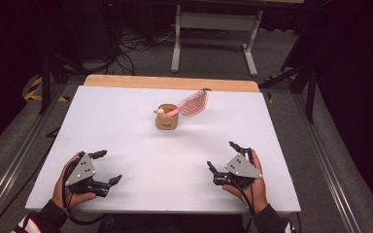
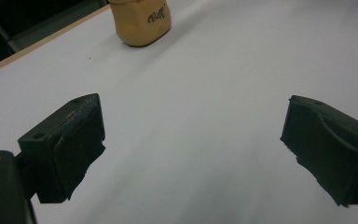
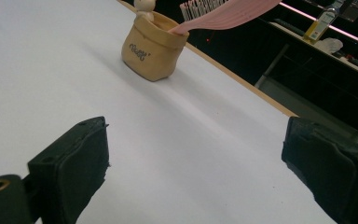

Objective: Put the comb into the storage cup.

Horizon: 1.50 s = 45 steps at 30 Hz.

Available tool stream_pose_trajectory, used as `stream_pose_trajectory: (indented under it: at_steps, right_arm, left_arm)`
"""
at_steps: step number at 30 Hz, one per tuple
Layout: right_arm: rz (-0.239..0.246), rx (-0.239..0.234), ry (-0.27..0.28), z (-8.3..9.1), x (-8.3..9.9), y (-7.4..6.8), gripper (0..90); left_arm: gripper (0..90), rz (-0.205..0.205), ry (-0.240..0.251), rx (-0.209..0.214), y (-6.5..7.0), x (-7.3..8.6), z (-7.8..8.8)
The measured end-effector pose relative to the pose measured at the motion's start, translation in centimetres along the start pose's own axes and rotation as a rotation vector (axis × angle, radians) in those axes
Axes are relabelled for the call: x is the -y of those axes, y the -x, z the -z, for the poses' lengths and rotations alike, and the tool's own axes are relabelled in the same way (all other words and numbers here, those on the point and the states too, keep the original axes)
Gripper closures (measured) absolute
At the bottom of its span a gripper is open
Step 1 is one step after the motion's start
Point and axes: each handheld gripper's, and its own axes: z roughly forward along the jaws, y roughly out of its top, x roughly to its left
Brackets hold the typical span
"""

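The bench (image 1: 126, 126) is plain white on top, with a pale wood-coloured strip along its far edge. On it the small pouch (image 1: 166, 118) is tan with dark script lettering on its side, and from it rise a pink spatula (image 1: 193, 103) with a pattern of thin ribbed lines across its head and a cream-coloured wooden knob (image 1: 161, 112). The left gripper (image 1: 108, 167) and the right gripper (image 1: 222, 155) are black with grey plates on top, and their jaws are matt black.
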Motion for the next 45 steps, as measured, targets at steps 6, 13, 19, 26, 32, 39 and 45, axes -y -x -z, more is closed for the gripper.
stream_pose_trajectory:
  at_steps: [6, 13, 19, 26, 32, 39, 45]
  right_arm:
    - [0.002, 0.019, -0.009, 0.4, 0.8, 0.3, 7.6]
    - [0.006, 0.009, -0.032, 0.8, 1.6, 0.4, 7.1]
    - [0.000, 0.016, -0.035, 1.5, 2.4, 0.7, 7.1]
    - [-0.031, 0.024, -0.046, 2.2, 4.0, 1.2, 6.9]
    - [-0.069, 0.011, -0.066, 2.7, 4.8, 1.5, 7.0]
    - [-0.076, 0.006, -0.056, 2.7, 4.7, 1.5, 7.0]
    - [-0.092, 0.022, -0.018, 3.3, 4.6, 1.7, 7.0]
  left_arm:
    - [7.0, 0.001, -0.001, 0.004, 0.0, 0.0, 0.0]
    - [6.6, 0.006, 0.000, 0.002, 0.1, 0.0, -0.1]
    - [6.5, 0.004, 0.002, 0.001, 0.0, 0.0, 0.0]
    - [6.5, 0.011, 0.005, 0.005, -0.1, -0.1, -0.2]
    - [6.4, 0.020, 0.012, -0.005, -0.3, -0.1, 0.0]
    - [6.4, 0.020, 0.013, -0.011, -0.5, -0.1, 0.0]
    - [6.3, 0.011, 0.011, -0.004, -0.2, -0.2, -0.2]
